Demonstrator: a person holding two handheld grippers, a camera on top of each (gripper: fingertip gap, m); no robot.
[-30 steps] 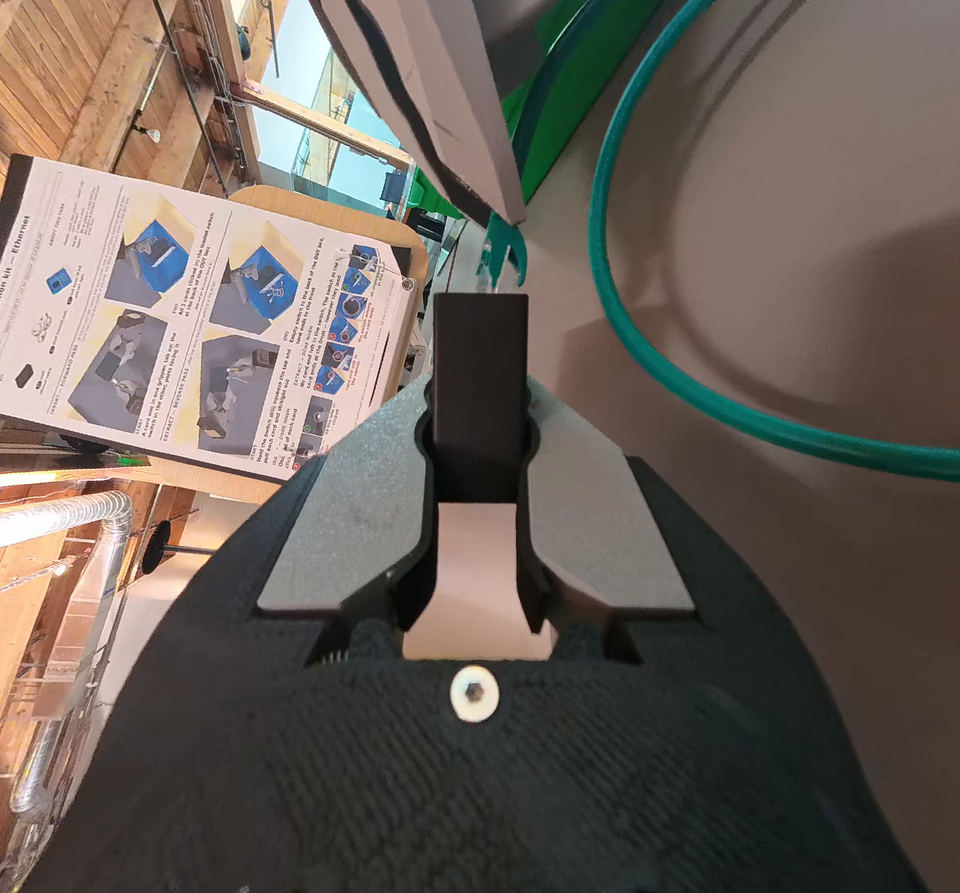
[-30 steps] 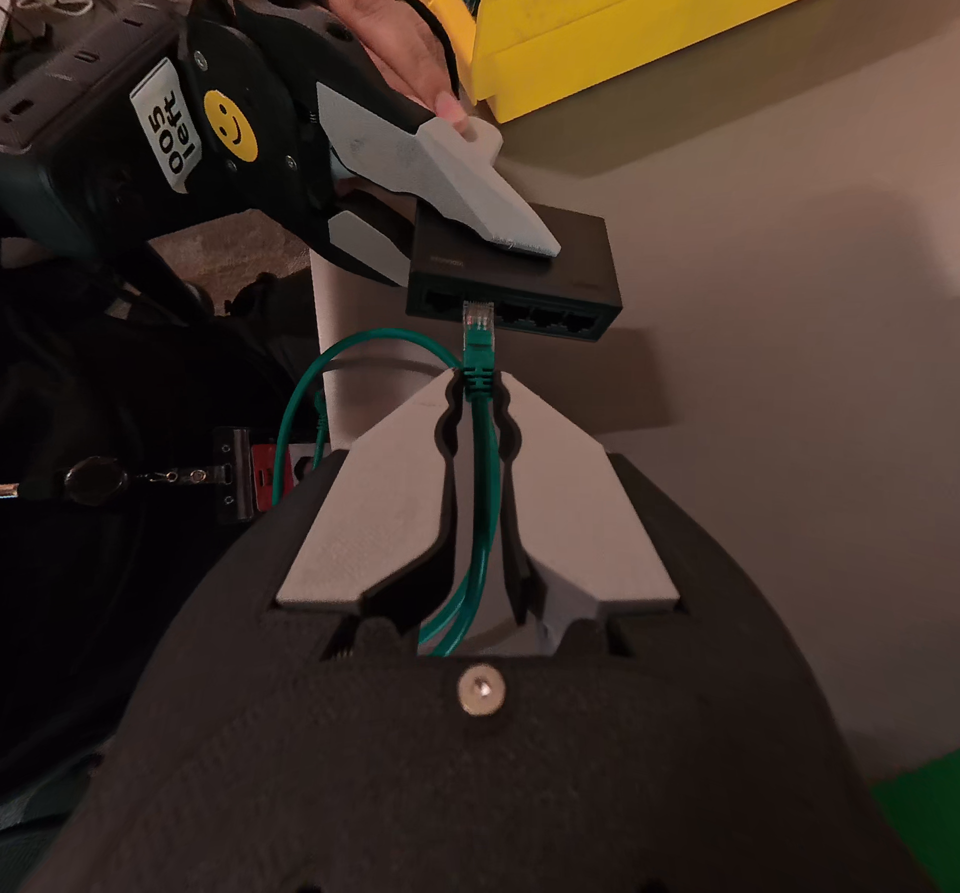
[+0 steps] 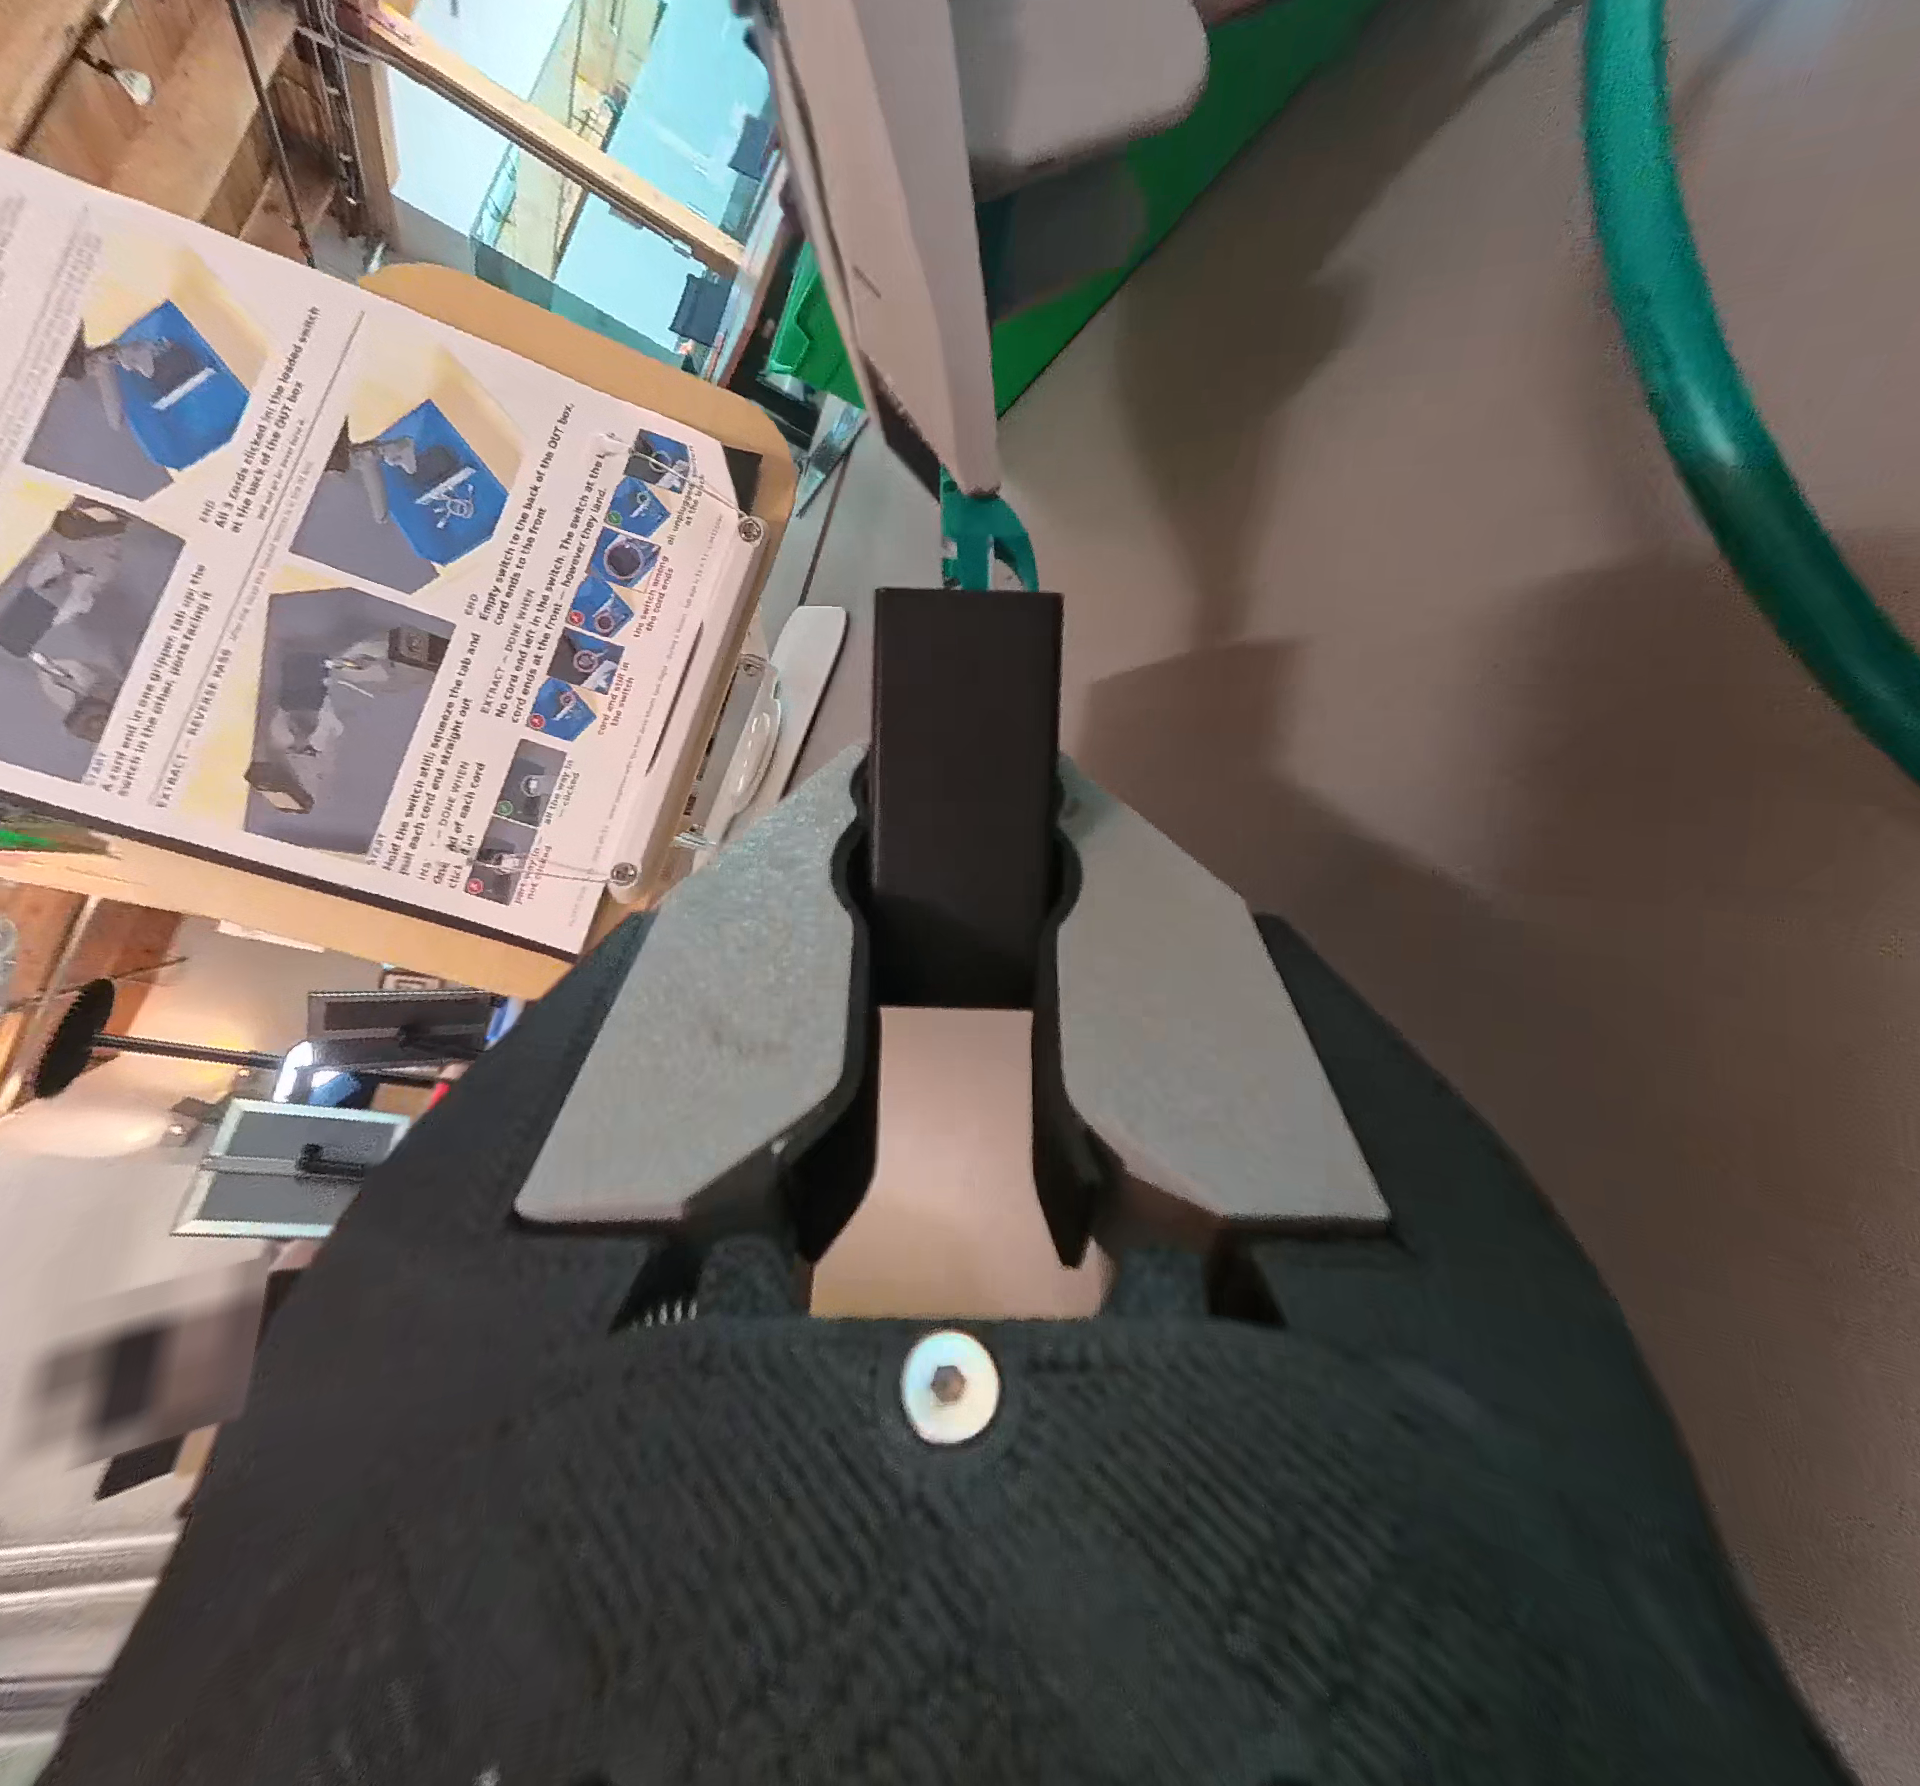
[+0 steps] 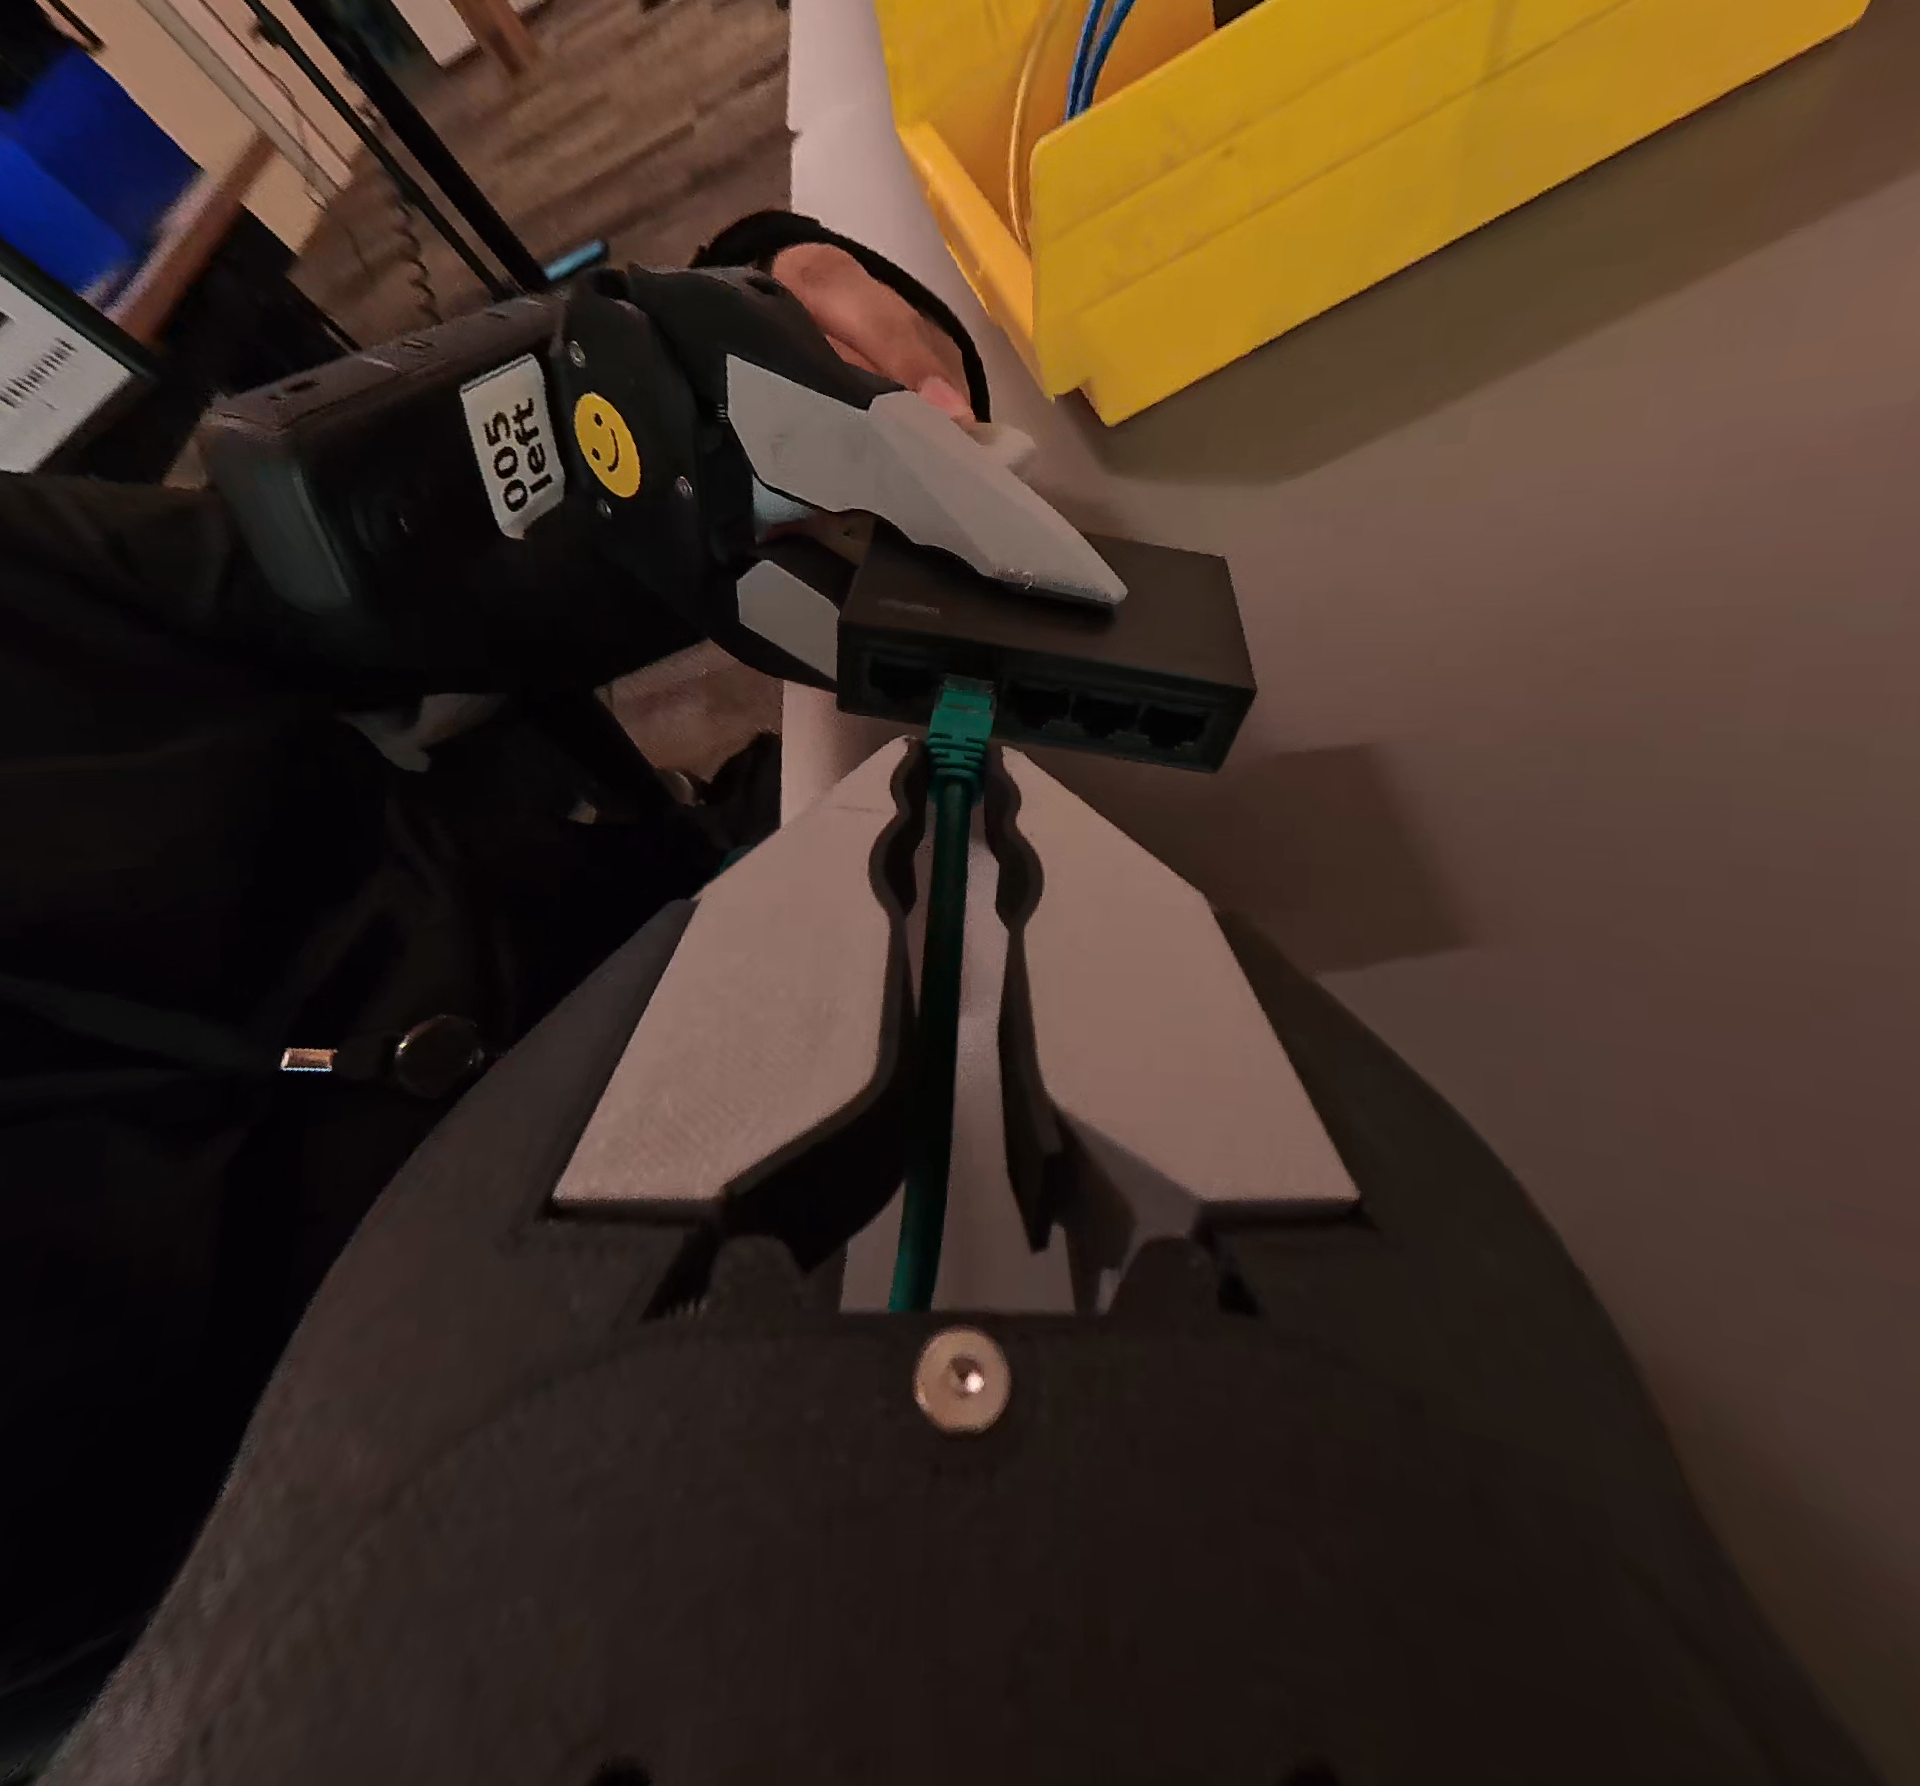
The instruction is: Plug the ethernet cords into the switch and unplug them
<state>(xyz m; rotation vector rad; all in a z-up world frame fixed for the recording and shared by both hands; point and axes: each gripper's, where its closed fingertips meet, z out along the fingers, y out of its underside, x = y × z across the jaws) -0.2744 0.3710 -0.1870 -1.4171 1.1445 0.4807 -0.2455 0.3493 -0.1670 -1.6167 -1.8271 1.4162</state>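
Observation:
My left gripper (image 3: 961, 791) is shut on the narrow end of the black switch (image 3: 966, 697) and holds it above the grey table. In the right wrist view the switch (image 4: 1143, 604) faces me with its row of ports. My right gripper (image 4: 956, 768) is shut on the boot of the green ethernet cord (image 4: 940, 957). The cord's plug (image 4: 961, 702) sits in the second port from the left. The left gripper's upper finger (image 4: 935, 500) lies on top of the switch. In the left wrist view the right gripper's fingers (image 3: 904, 282) hang over the green plug (image 3: 982, 541), and the cord's loop (image 3: 1714, 489) curves at the right.
A yellow bin (image 4: 1299, 209) with blue cords (image 4: 1122, 1) stands on the grey table (image 4: 1558, 801) behind the switch. A hand (image 4: 862, 313) holds the left gripper. An illustrated sheet (image 3: 312, 593) stands at the left, and a green mat (image 3: 1091, 302) lies beyond the switch. Tip to tip, the grippers are about 5 centimetres apart.
The right gripper has pushed the green plug from just in front of the port into it. One strand of cord now runs between its fingers instead of two. The left gripper still holds the switch.

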